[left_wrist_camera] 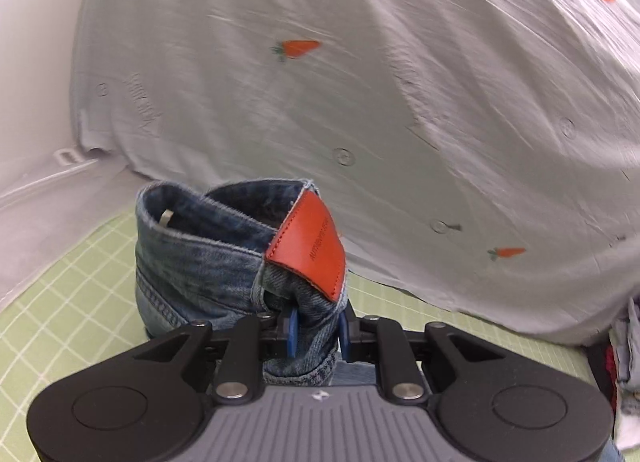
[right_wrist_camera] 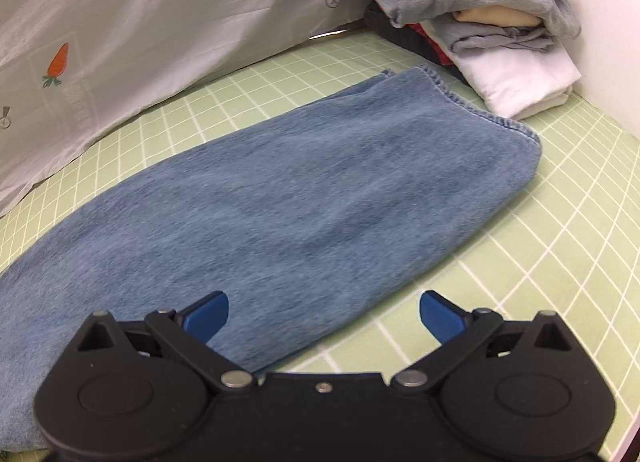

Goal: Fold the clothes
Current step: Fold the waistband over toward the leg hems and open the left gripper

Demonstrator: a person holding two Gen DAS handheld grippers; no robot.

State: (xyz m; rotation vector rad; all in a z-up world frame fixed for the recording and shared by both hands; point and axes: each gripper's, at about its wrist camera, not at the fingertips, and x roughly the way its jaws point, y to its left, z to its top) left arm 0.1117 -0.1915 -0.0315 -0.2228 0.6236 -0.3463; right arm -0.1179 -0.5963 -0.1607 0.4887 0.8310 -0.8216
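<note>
My left gripper (left_wrist_camera: 316, 332) is shut on the waistband of a pair of blue jeans (left_wrist_camera: 224, 262), bunched up between its blue pads. An orange leather patch (left_wrist_camera: 310, 250) on the waistband faces the camera, lifted above the green grid mat (left_wrist_camera: 80, 294). In the right wrist view a blue denim leg (right_wrist_camera: 288, 206) lies flat across the mat (right_wrist_camera: 540, 262), its hem toward the far right. My right gripper (right_wrist_camera: 324, 312) hangs open over the near edge of that leg, its left pad above the denim, nothing between its fingers.
A pale grey shirt with orange carrot prints (left_wrist_camera: 360, 82) lies spread behind the jeans, also seen as the carrot shirt (right_wrist_camera: 140, 22). A pile of folded clothes (right_wrist_camera: 480, 22) sits at the far right of the mat. A white surface (left_wrist_camera: 36, 102) borders the mat on the left.
</note>
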